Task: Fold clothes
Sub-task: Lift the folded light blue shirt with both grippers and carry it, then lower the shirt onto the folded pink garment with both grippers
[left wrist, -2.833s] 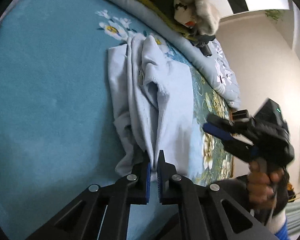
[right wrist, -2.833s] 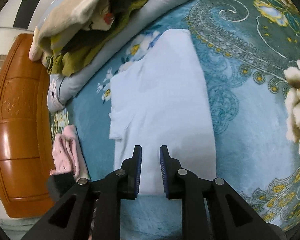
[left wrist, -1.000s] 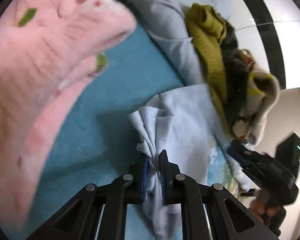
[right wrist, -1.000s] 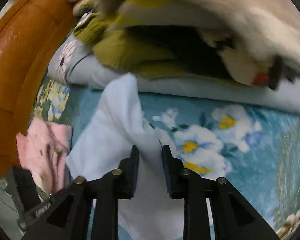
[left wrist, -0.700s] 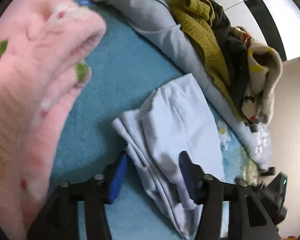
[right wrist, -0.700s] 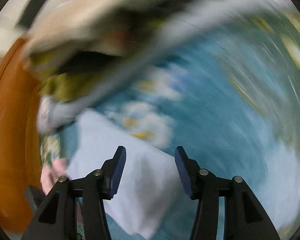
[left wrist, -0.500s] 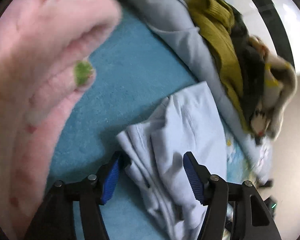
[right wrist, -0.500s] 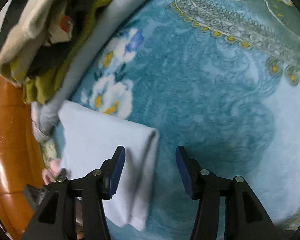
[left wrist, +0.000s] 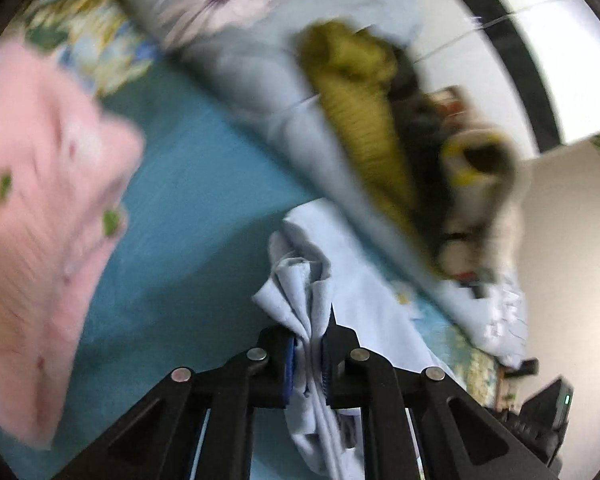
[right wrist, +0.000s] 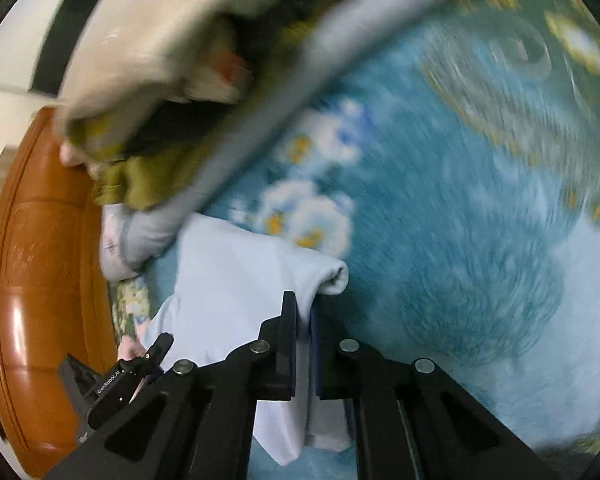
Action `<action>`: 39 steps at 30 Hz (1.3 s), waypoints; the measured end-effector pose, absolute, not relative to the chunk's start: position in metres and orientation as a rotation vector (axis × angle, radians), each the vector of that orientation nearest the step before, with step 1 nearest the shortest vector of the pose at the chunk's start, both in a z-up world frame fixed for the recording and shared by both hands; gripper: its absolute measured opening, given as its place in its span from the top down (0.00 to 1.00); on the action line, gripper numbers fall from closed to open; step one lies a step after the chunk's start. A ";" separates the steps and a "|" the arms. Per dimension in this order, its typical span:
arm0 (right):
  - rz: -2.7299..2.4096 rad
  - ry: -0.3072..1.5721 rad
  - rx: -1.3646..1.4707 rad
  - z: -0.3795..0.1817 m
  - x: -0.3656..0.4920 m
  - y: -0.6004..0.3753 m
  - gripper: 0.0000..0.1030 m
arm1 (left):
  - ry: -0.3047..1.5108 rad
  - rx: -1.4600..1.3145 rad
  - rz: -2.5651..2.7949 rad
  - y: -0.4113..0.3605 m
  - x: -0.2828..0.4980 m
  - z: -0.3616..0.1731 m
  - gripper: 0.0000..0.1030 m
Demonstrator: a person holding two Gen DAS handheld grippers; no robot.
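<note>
Both tongs [left wrist: 308, 354] [right wrist: 304, 334] reclosed on shirt [right wrist: 236, 284].

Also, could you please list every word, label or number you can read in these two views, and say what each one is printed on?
"GenRobot.AI", in white on the black body of the left tool, seen at lower left in the right wrist view.
A small white mark lower on the same body: too small to read.
Left wrist view: heavily blurred, no readable text.

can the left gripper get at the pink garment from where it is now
Probably not right away. The left gripper is shut on the bunched light blue garment, so it would need to let go first. Bare blue blanket separates it from the pink garment; nothing blocks that path.
</note>
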State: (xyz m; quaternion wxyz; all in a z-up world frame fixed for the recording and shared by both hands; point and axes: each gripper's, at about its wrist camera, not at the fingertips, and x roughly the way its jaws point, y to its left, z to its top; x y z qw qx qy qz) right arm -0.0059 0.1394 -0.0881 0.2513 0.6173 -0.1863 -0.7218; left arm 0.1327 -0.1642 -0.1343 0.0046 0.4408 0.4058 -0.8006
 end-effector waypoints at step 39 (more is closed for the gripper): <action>-1.582 0.281 1.387 -0.048 0.123 -0.230 0.95 | 1.397 0.920 -2.213 -0.432 0.353 -0.155 0.86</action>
